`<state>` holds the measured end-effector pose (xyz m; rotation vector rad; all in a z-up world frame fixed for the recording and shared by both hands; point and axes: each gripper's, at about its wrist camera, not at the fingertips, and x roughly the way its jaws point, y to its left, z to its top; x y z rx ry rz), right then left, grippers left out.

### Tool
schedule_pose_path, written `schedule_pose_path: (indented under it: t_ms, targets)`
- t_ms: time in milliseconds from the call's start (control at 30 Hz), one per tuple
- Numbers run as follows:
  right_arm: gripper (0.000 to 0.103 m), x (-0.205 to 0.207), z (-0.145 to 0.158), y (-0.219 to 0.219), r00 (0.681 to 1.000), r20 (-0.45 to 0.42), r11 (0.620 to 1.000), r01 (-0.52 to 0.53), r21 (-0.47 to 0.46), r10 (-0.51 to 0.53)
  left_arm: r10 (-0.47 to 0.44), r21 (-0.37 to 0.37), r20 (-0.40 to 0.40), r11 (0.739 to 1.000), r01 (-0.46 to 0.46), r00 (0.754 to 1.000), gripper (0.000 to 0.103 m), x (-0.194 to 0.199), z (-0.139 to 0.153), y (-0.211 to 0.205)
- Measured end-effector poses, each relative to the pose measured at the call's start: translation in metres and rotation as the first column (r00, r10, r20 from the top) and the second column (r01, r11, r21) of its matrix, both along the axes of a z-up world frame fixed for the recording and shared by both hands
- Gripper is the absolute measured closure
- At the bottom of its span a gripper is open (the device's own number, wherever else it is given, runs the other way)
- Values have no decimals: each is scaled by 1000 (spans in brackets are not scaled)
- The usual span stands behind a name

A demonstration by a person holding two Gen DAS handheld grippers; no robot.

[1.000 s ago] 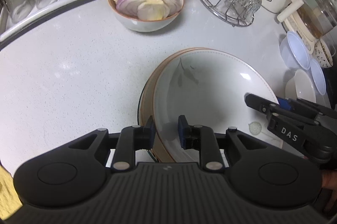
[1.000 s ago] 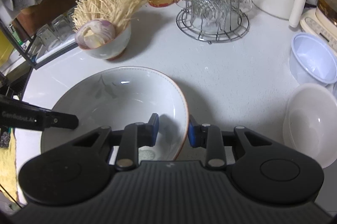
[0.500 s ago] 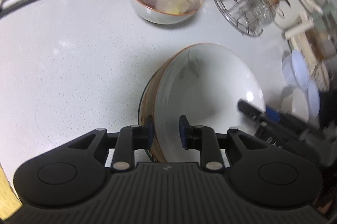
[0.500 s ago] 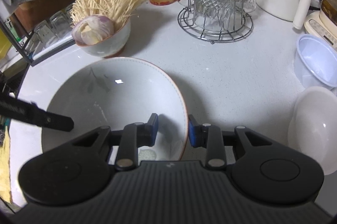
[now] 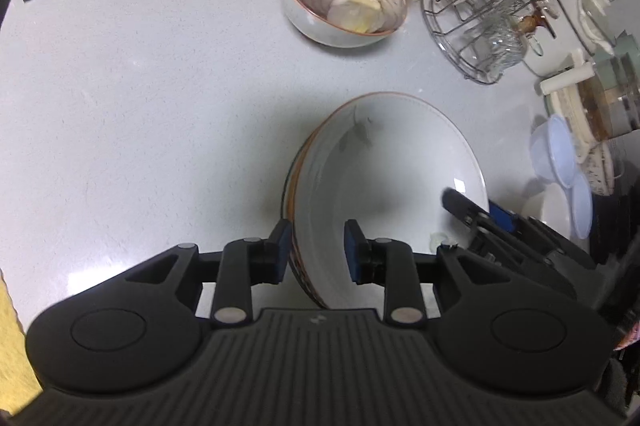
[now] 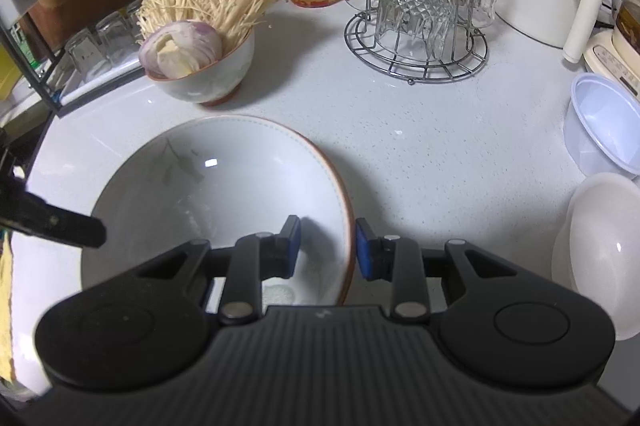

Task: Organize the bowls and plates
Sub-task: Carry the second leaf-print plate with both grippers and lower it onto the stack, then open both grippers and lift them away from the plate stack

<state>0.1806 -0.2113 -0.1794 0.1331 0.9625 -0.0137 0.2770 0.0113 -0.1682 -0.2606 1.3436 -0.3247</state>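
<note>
L gripper (image 5: 316, 250) fingers clamp stacked plates' (image 5: 384, 166) near rim, lower center | R gripper (image 6: 328, 246) fingers straddle opposite rim, slight gap | keep level; desk (image 5: 140, 106).

bowl (image 6: 224, 194) near rim behind gripper, plate (image 5: 291, 186) mostly hidden beneath
</note>
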Motion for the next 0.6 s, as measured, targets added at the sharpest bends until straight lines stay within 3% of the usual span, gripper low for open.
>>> schedule_pose_path:
  t_ms: [300,600]
  targets:
    - [71,3,0,-3,1000,-1,1000,-18,15,18,39,12,47,999,-40,998,67,-21,9,3]
    - [71,-9,45,-18,993,114,998,-4,59,-2,42,56,237,997,-56,971,67,-29,58,-13]
